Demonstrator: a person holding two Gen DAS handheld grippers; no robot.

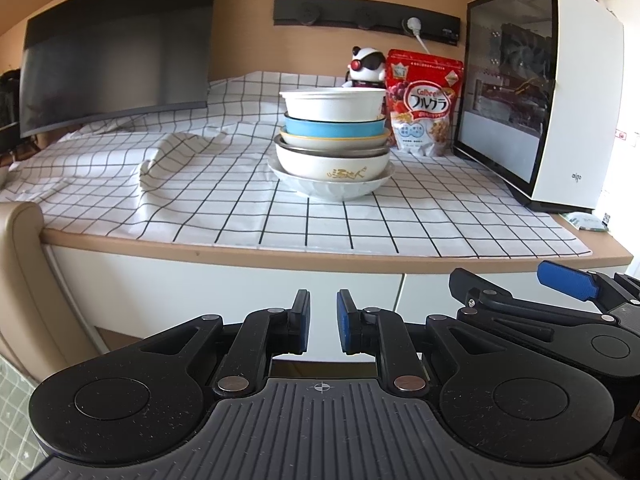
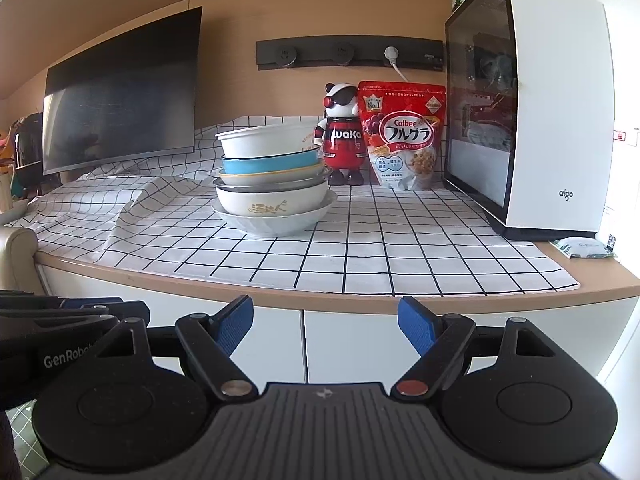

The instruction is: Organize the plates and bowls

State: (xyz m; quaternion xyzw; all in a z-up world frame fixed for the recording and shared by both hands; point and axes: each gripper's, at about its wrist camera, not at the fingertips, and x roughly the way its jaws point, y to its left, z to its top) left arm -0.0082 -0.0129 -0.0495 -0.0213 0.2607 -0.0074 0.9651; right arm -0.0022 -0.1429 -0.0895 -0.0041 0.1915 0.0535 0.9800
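A stack of several bowls and plates (image 1: 332, 140) stands on the checked tablecloth (image 1: 240, 208), with a white bowl (image 1: 334, 104) on top, a blue one (image 1: 334, 128) under it and a wide white plate (image 1: 332, 188) at the bottom. The stack also shows in the right wrist view (image 2: 274, 184). My left gripper (image 1: 323, 320) is empty, below and in front of the counter edge, its jaws a narrow gap apart. My right gripper (image 2: 326, 322) is open wide and empty, also in front of the counter. The right gripper shows at the right of the left wrist view (image 1: 520, 284).
A white computer case (image 1: 540, 96) stands at the right of the counter. A red cereal bag (image 1: 424, 100) and a panda figure (image 1: 366, 66) stand behind the stack. A dark monitor (image 1: 116, 60) leans at the back left. The cloth is bunched up (image 1: 168, 160) left of the stack.
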